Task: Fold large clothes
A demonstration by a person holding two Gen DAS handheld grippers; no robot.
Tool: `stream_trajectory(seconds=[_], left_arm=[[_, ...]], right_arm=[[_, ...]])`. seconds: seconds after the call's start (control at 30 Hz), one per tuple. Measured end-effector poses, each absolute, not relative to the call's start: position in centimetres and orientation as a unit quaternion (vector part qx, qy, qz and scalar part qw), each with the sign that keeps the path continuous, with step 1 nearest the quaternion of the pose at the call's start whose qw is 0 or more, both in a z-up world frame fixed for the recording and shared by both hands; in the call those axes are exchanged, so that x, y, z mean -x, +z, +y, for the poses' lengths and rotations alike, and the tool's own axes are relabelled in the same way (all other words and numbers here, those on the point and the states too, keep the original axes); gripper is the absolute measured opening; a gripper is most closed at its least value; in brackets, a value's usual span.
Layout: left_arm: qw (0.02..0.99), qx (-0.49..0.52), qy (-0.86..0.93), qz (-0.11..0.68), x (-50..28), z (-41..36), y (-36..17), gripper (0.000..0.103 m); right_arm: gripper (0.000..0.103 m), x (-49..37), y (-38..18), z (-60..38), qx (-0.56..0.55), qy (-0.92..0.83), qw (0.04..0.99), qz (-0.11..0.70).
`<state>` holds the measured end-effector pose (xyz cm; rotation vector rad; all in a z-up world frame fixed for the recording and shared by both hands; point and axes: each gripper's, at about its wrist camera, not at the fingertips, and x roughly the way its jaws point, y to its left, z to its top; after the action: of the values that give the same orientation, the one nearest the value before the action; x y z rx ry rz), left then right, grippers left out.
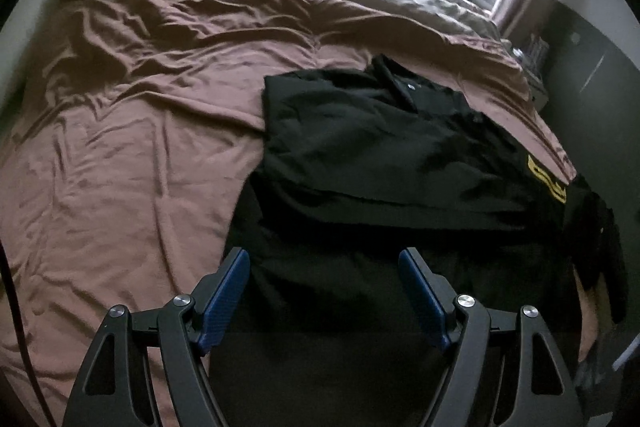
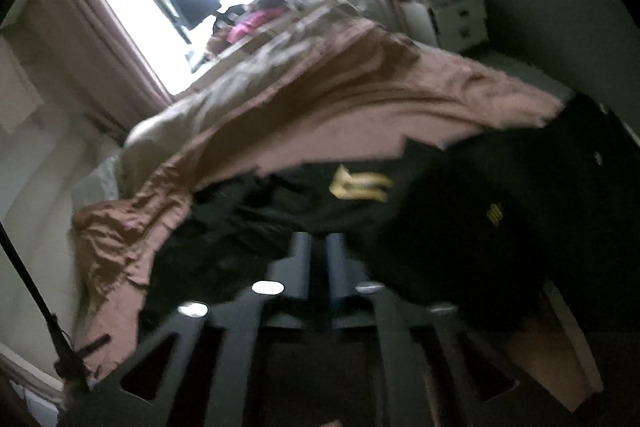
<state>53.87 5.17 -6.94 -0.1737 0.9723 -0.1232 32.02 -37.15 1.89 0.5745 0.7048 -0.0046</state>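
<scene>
black shirt (image 1: 384, 155) on bed, ahead of left fingers (image 1: 236, 267) (spread) | right fingers (image 2: 302, 251) nearly together, blurred

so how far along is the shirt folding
Done: the black shirt lies on the bed, one side apparently folded in. In hand: nothing clearly; the left gripper hangs open over its lower part, the right gripper is blurred, jaws near together. Left: the sleeve dangling off the bed edge, further folds.
</scene>
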Motion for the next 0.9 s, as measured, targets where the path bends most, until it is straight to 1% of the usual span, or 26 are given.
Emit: stream_trajectory(seconds=[0.03, 0.07, 0.17, 0.2, 0.5, 0.6, 0.7, 0.77, 0.8, 0.83, 0.87, 0.9], left_arm=[[0.878, 0.084, -0.062, 0.468, -54.0, 5.0, -7.1, 0.078], [0.877, 0.087, -0.066, 0.468, -54.1, 4.9, -7.2, 0.078], [0.876, 0.094, -0.078, 0.467, -54.5, 3.7, -7.5, 0.086], [0.876, 0.093, -0.081, 0.466, -54.6, 3.2, -7.5, 0.086], [0.871, 0.056, -0.097, 0.479, -56.4, -2.6, -9.3, 0.086], [0.870, 0.046, -0.099, 0.481, -57.2, -3.9, -10.1, 0.086], [0.868, 0.042, -0.099, 0.485, -58.3, -5.1, -11.2, 0.086], [0.865, 0.037, -0.095, 0.492, -59.3, -5.7, -12.3, 0.086], [0.863, 0.036, -0.094, 0.496, -59.7, -6.0, -12.8, 0.086], [0.860, 0.034, -0.093, 0.501, -60.3, -6.2, -13.6, 0.086], [0.858, 0.032, -0.092, 0.505, -60.8, -6.6, -14.2, 0.086], [0.856, 0.031, -0.091, 0.508, -61.0, -6.7, -14.6, 0.086]], right_arm=[[0.103, -32.2, 2.2, -36.5, -0.283, -0.001, 0.897, 0.340], [0.103, -31.8, 2.1, -36.5, -0.288, -0.001, 0.897, 0.336], [0.103, -30.8, 0.7, -36.8, -0.289, -0.005, 0.890, 0.352], [0.103, -30.9, -0.1, -36.7, -0.289, -0.007, 0.888, 0.357], [0.103, -28.1, -4.0, -39.3, -0.322, -0.073, 0.869, 0.369], [0.099, -28.8, -5.5, -39.9, -0.338, -0.082, 0.860, 0.375], [0.098, -29.9, -6.2, -39.5, -0.341, -0.095, 0.857, 0.376], [0.095, -30.7, -6.7, -39.4, -0.347, -0.098, 0.854, 0.374], [0.091, -31.4, -6.9, -39.3, -0.349, -0.102, 0.853, 0.374], [0.081, -31.8, -7.1, -39.3, -0.347, -0.107, 0.852, 0.376], [0.074, -32.5, -7.4, -39.3, -0.344, -0.115, 0.851, 0.380], [0.057, -32.8, -7.9, -39.2, -0.340, -0.119, 0.850, 0.384]])
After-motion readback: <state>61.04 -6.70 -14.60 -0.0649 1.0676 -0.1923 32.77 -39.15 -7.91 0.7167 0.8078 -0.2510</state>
